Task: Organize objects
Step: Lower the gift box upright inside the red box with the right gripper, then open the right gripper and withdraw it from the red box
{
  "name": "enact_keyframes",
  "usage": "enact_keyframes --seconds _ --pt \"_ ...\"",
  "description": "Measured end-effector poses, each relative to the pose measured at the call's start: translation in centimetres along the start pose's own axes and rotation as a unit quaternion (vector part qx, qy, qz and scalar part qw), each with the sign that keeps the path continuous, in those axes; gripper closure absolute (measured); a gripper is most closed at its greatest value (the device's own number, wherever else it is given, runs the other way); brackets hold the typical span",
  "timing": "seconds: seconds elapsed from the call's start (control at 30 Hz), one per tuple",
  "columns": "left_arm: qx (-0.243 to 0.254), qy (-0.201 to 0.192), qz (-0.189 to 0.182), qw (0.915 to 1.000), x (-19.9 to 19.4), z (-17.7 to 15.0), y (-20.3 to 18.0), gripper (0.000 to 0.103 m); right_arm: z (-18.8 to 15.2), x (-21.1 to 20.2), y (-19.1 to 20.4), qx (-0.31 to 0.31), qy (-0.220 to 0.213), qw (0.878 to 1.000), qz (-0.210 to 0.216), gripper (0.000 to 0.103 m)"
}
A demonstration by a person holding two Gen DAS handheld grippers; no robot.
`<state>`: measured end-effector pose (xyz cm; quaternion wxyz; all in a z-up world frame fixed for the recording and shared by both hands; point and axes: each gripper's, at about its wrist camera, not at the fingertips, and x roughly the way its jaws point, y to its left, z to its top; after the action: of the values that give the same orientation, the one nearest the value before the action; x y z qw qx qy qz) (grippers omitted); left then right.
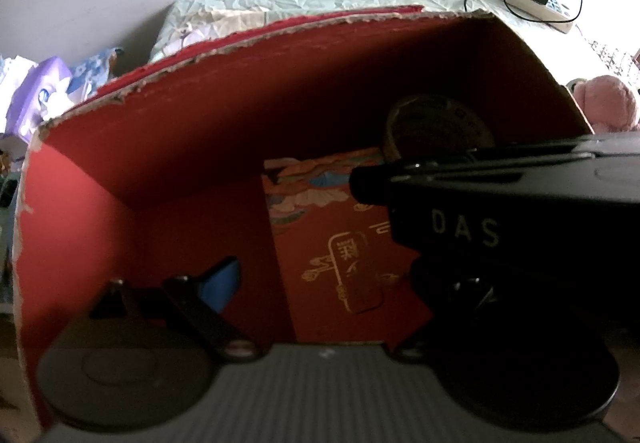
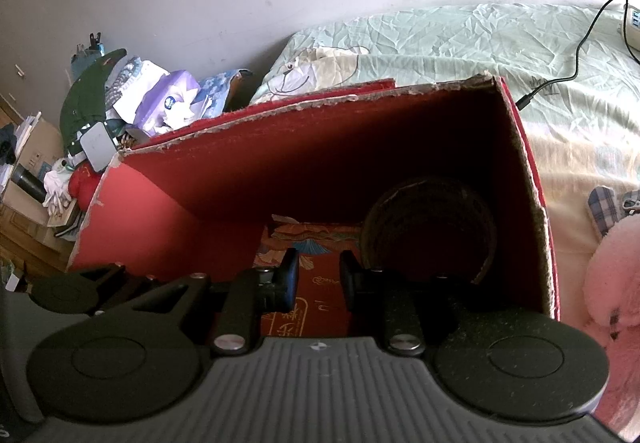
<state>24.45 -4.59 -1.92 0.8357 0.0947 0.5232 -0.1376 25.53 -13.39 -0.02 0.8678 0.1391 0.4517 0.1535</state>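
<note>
1. The red cardboard box (image 2: 192, 179) lies open on the bed (image 2: 460, 43), and both grippers reach into it.
2. On the box floor lies a flat red packet with gold print (image 1: 344, 255); a dark round tin (image 2: 430, 231) stands at the box's far right corner, just beside the packet.
3. The right gripper (image 2: 318, 281) hangs over the packet, its jaws a narrow gap apart and gripping nothing.
4. The left gripper (image 1: 320, 275) shows only one blue-tipped finger (image 1: 222, 283); the right gripper's black body blocks the other side, so I cannot tell its opening.
5. Outside the box, a pink plush toy (image 2: 612, 283) sits to its right, a power strip (image 1: 536, 3) with black cable behind it, and a clutter pile (image 2: 132, 103) to its left.
</note>
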Motion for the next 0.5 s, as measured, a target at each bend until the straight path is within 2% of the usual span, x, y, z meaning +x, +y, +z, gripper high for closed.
enact_keyframes --seconds 0.5 --pt "0.009 0.002 -0.003 1.0 0.27 0.02 -0.33 0.011 -0.08 -0.07 -0.02 0.003 -0.006 1.0 -0.005 0.079"
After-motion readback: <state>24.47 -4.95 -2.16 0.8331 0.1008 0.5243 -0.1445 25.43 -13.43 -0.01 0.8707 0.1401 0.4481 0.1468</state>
